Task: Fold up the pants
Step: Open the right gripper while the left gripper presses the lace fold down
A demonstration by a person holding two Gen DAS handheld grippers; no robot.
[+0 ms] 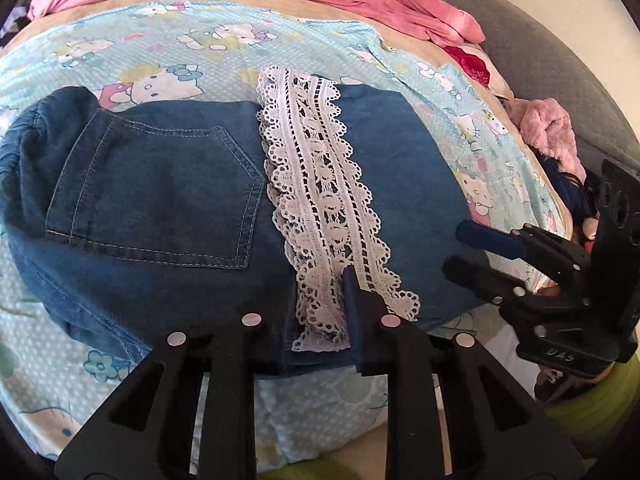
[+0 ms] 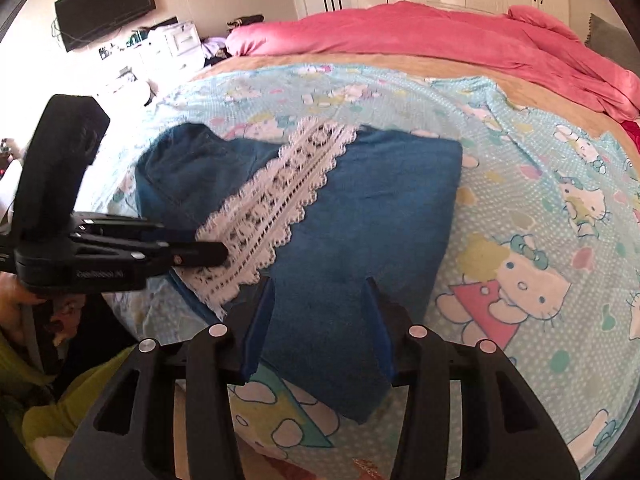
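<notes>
The blue denim pants point(image 1: 160, 208) lie folded on the bed, back pocket up, with a white lace trim band point(image 1: 320, 200) across the fold. My left gripper point(image 1: 320, 320) sits at the near edge; one finger point(image 1: 354, 304) rests on the lace, the other is under the denim hem, so the jaws hold the lace-trimmed cuff. My right gripper point(image 2: 320, 312) is open, its fingers point(image 2: 260, 320) straddling the near edge of the pants point(image 2: 360, 220) with fabric between them. It also shows in the left wrist view point(image 1: 472, 248), at the pants' right edge.
The pants lie on a light blue Hello Kitty sheet point(image 1: 168, 40). A pink blanket point(image 2: 440, 36) is bunched at the far side. A pink fluffy garment point(image 1: 548, 132) and a grey cushion point(image 1: 540, 40) lie to the right. A TV point(image 2: 104, 4) and wardrobes stand beyond the bed.
</notes>
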